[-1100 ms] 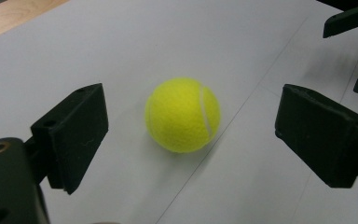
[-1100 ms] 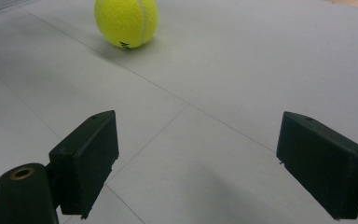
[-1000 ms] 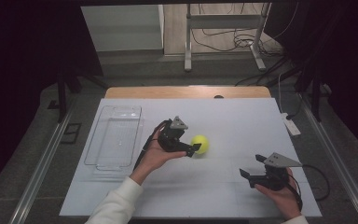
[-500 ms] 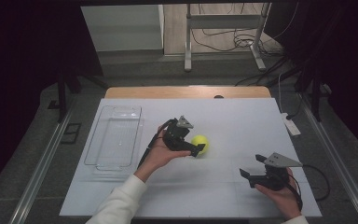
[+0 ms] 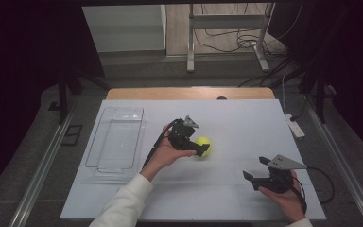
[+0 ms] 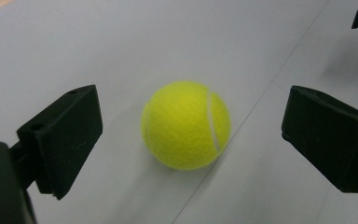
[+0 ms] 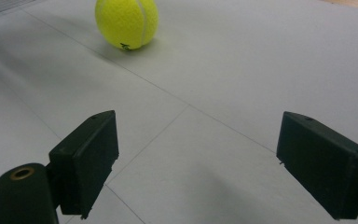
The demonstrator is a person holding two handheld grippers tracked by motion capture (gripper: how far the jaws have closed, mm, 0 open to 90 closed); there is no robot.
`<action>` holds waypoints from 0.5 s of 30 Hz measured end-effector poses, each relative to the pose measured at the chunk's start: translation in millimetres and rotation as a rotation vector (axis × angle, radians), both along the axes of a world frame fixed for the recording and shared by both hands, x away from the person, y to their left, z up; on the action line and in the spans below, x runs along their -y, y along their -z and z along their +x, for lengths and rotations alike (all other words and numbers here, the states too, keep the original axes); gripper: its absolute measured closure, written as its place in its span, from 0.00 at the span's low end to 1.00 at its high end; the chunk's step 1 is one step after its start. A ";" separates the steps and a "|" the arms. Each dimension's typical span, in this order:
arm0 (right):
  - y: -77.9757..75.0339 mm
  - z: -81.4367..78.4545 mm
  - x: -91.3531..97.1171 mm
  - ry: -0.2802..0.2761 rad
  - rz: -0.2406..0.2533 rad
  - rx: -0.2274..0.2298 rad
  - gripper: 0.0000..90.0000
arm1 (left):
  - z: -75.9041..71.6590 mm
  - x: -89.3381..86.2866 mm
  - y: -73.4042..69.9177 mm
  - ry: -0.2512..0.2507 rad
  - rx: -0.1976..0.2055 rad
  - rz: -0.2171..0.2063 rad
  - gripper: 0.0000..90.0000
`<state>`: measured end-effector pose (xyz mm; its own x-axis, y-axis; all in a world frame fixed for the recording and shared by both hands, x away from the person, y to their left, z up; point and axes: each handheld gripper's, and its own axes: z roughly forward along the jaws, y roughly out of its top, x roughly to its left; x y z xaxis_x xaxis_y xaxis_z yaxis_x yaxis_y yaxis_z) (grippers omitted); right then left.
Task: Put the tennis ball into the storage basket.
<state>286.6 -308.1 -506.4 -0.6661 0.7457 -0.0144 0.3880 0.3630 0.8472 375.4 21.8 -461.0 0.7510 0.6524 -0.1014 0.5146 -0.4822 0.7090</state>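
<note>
Beside tray [image 5: 116, 142] | left tongs [image 6: 191, 135] wide, ball [image 6: 185, 124] untouched

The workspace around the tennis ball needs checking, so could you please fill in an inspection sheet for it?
Surface: white table, flat, with thin seam lines.
Job's things: yellow tennis ball rests on the table; clear plastic tray lies to its left, nothing seen inside.
Clutter: nothing seen on the table besides these.
Grippers: left gripper has just been opening; its jaws stand wide either side of the ball, not touching it. Right gripper is open over bare table, apart from the ball.
Cables: one cable trails from each gripper; loose wires lie on the floor beyond the table.
Surroundings: dark room, metal stand behind the table, white power strip at its right edge.
</note>
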 end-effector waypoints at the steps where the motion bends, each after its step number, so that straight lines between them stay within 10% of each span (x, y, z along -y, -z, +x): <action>1: 0.1 0.2 0.0 0.000 0.000 0.000 0.15 | 2.6 0.8 2.5 -0.005 -0.010 -0.005 0.07; 15: 0.0 0.0 0.2 0.000 0.001 -0.001 0.15 | 12.9 11.7 16.0 0.008 -0.065 0.025 0.06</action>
